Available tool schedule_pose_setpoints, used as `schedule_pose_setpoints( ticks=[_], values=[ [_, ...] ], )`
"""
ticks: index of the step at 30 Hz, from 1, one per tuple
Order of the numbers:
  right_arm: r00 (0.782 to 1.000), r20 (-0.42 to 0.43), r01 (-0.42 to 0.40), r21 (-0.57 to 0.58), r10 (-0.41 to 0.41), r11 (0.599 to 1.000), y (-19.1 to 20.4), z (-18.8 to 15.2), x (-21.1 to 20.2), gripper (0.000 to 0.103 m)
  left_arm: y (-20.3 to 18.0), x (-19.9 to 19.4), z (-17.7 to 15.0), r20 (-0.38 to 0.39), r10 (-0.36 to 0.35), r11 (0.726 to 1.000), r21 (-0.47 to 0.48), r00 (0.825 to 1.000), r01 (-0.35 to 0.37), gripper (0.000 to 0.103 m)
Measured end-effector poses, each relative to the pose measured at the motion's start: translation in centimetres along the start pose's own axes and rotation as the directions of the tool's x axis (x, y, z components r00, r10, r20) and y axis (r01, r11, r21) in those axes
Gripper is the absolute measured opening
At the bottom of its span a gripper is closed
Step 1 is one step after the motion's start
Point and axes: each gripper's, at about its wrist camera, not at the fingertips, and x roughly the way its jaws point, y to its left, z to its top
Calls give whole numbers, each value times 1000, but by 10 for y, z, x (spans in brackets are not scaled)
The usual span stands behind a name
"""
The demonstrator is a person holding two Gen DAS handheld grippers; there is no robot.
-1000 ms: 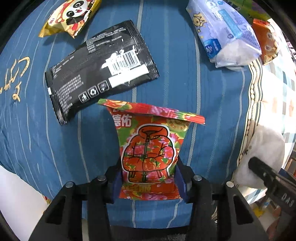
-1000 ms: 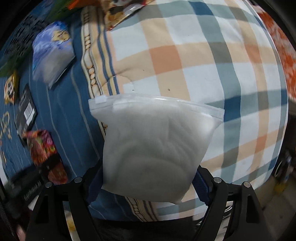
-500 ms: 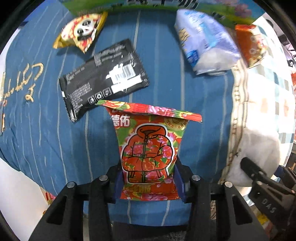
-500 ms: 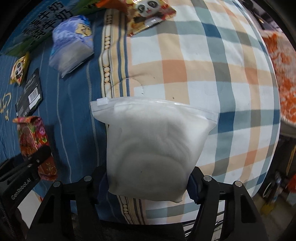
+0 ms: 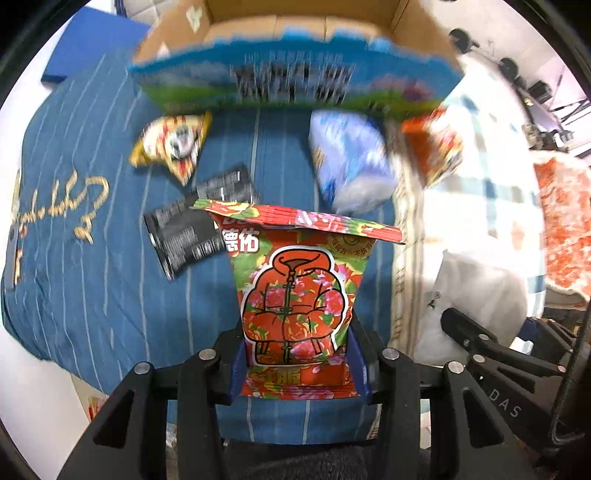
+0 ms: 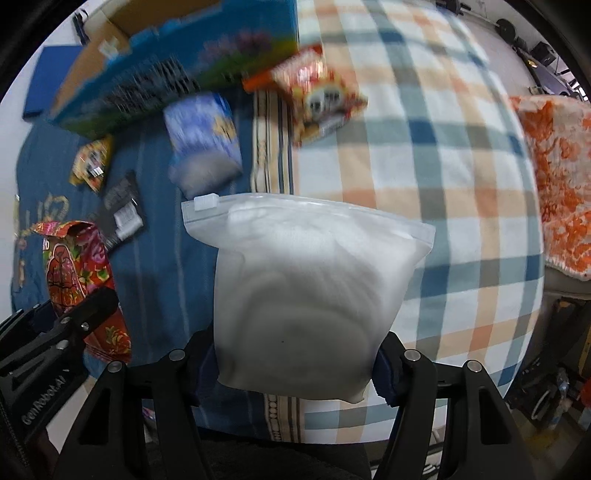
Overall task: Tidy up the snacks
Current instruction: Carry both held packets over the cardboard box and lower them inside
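Left tongs (image 5: 297, 363) clamped on red floral snack packet (image 5: 295, 306), held above blue striped bedcover (image 5: 92, 280). Right tongs (image 6: 295, 365), just narrowed, gripping white zip pouch (image 6: 306, 280) over plaid blanket (image 6: 443, 184). Beyond both tongs: black packet (image 5: 188, 236), blue-white bag (image 5: 351, 162), cardboard box (image 5: 295, 22).

"德佑" on red snack packet (image 5: 295, 295), "DAS" on right gripper (image 5: 505, 404)
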Motion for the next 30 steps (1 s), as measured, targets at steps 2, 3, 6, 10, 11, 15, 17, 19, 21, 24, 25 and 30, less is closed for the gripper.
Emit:
schedule_pose_setpoints(
  ticks=[2,3,6,10,11,15,17,19,21,24,25,30],
  values=[
    [999,36,-25,11,25,1000,2,6,-26,68,1,-24,8,38,-23,1000,10,999,23,42],
    [998,48,-30,14,29,999,-3,15,-34,68,1,-36,16,57,-33,999,18,998,32,42],
    [992,111,-54,18,52,998,3,50,-57,68,-6,-64,32,119,-70,997,41,990,66,42],
    [977,195,-81,-8,81,997,23,90,-96,68,-3,-100,76,178,-117,991,84,977,104,42],
    [973,215,-84,-19,86,996,30,101,-107,68,-4,-107,89,188,-127,989,94,974,111,42],
    [960,268,-67,-62,82,996,53,151,-131,68,-1,-122,140,207,-141,986,121,968,118,42],
    [959,275,-55,-73,74,996,60,176,-130,68,2,-122,167,205,-143,984,132,968,118,42],
    [958,281,-38,-78,59,996,69,206,-129,68,7,-117,194,188,-159,983,126,969,137,42],
    [958,281,-28,-79,49,996,78,232,-122,68,13,-108,226,164,-178,980,120,970,160,42],
    [965,261,-24,-71,42,997,88,273,-101,68,21,-91,267,130,-202,977,96,971,191,42],
    [967,250,-23,-67,39,998,90,287,-83,68,24,-84,281,117,-209,976,86,971,200,42],
    [983,183,-22,-66,34,998,102,337,-28,68,34,-37,336,23,-236,971,55,971,235,42]
  ],
)
